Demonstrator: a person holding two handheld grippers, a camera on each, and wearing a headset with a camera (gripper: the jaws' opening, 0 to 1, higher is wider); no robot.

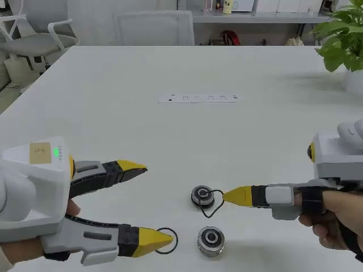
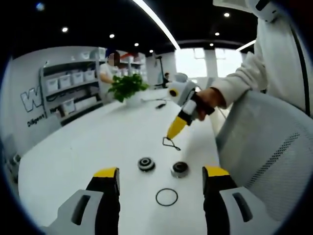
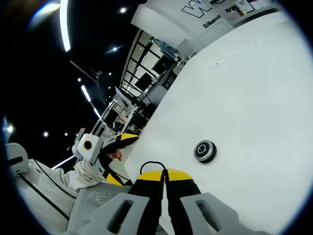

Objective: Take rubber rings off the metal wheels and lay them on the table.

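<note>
Right claw (image 1: 226, 196) pinches a rubber ring (image 2: 170, 143) — left claw (image 1: 157, 204) gapes.

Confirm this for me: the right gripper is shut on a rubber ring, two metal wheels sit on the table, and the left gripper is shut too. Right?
Not quite: the left gripper is open, its jaws wide apart in the left gripper view. The right gripper is shut on a rubber ring, and two metal wheels sit on the table.

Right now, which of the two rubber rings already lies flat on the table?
The round ring beside the left gripper; the other ring hangs pinched in the shut right gripper.
</note>
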